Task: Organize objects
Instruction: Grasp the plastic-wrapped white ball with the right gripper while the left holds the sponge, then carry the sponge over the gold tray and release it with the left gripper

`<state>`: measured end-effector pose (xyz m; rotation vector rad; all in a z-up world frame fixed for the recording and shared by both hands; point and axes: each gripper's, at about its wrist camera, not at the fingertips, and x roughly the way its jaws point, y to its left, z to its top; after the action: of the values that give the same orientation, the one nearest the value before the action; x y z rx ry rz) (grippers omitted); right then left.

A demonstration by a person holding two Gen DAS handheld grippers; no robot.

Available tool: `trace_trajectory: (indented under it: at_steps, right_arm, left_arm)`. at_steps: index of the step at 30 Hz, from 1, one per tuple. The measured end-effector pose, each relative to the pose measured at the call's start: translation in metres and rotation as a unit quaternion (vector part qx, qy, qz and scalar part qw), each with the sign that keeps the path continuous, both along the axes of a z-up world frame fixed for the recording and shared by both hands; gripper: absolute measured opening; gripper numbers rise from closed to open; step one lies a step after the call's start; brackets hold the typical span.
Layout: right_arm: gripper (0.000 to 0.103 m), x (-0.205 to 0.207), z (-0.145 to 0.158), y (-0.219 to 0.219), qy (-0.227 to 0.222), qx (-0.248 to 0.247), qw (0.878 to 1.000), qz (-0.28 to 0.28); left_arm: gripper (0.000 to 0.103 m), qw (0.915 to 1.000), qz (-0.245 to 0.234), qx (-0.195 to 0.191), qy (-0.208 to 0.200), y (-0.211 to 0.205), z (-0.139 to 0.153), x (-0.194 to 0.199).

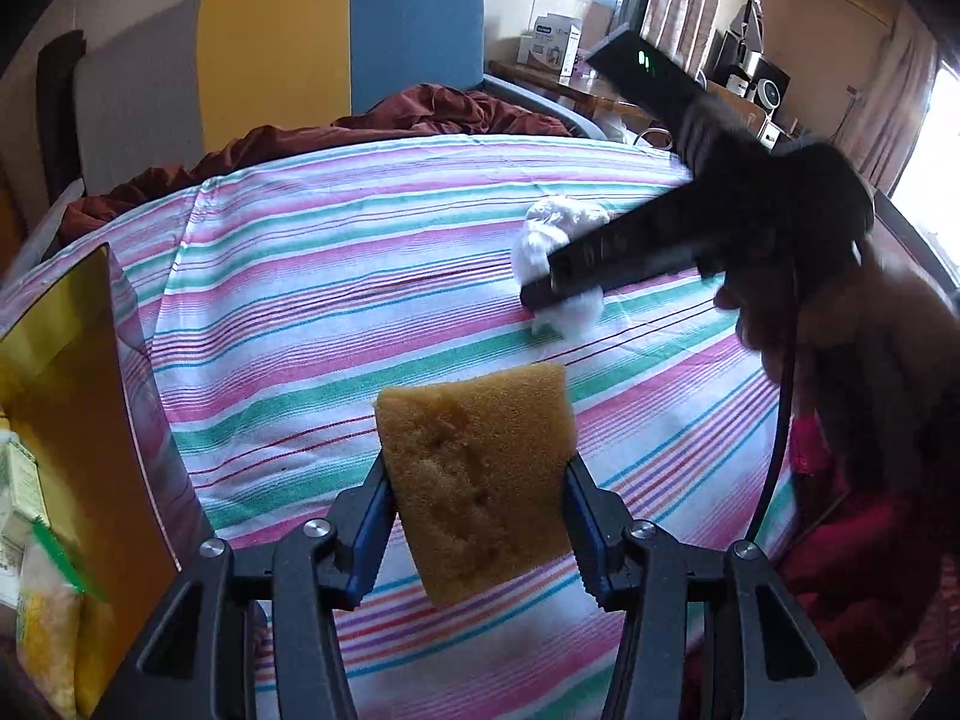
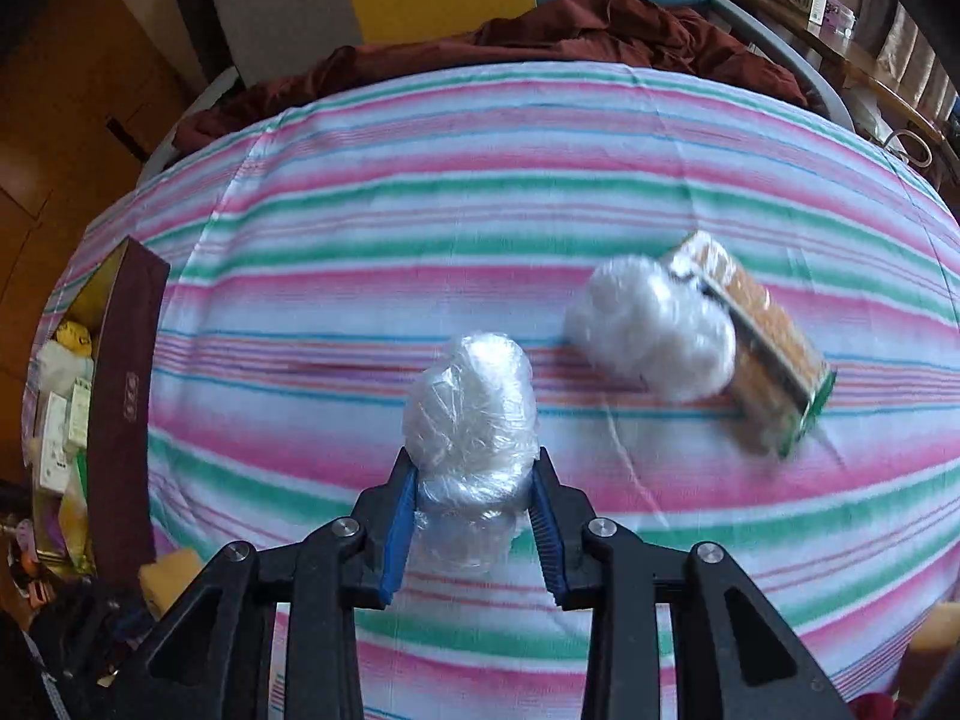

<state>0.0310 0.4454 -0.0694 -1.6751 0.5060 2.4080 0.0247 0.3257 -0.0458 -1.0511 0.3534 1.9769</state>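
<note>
My left gripper (image 1: pixel 477 480) is shut on a yellow sponge (image 1: pixel 477 474) and holds it above the striped bedsheet (image 1: pixel 336 276). My right gripper (image 2: pixel 474 480) is shut on a wad of clear plastic wrap (image 2: pixel 471 414) above the sheet; it also shows in the left wrist view (image 1: pixel 540 294), blurred, over white plastic (image 1: pixel 555 228). A second white plastic wad (image 2: pixel 651 330) lies on the sheet against a flat orange and green packet (image 2: pixel 762 348). A dark open box (image 2: pixel 117 396) with several small items stands at the left; its yellow inner wall shows in the left wrist view (image 1: pixel 60 390).
A crumpled dark red blanket (image 2: pixel 570 30) lies at the far end of the bed before a grey, yellow and blue headboard (image 1: pixel 270 60). A side table with white boxes (image 1: pixel 552 45) stands far right. A sponge piece (image 2: pixel 171 570) shows low left.
</note>
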Motion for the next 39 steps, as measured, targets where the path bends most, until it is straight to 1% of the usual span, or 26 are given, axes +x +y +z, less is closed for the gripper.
trace_trajectory:
  at_steps: [3,10,18,27,32,35,37,39]
  right_arm:
    - [0.034,0.009,-0.003,-0.006,0.009,0.018,1.0,-0.003]
    - [0.034,0.003,-0.008,-0.014,0.007,0.071,0.997,0.016]
    - [0.034,0.001,-0.009,-0.013,0.013,0.085,0.996,0.016]
    - [0.034,-0.006,-0.008,-0.028,0.023,0.096,0.994,0.053]
    - [0.034,-0.006,-0.009,-0.034,0.025,0.102,0.993,0.059]
    - [0.034,-0.004,-0.009,-0.035,0.024,0.105,0.992,0.059]
    - [0.034,-0.002,-0.009,-0.035,0.023,0.106,0.992,0.058]
    - [0.034,-0.002,-0.008,-0.036,0.022,0.108,0.992,0.058]
  left_arm:
    - [0.053,0.9999,0.003,0.001,0.01,-0.005,0.009,0.009]
    - [0.053,0.9992,0.024,0.006,0.03,-0.024,0.028,0.016]
    - [0.053,0.9979,0.048,0.01,0.042,-0.049,0.04,0.019]
    - [0.053,0.9952,0.084,0.018,0.046,-0.081,0.048,0.013]
    - [0.053,0.9935,0.105,0.027,0.035,-0.102,0.048,0.005]
    - [0.053,0.9908,0.127,0.04,0.024,-0.124,0.049,-0.006]
    - [0.053,0.9868,0.153,0.054,0.007,-0.145,0.05,-0.015]
    - [0.053,0.9791,0.189,0.072,-0.013,-0.173,0.051,-0.03]
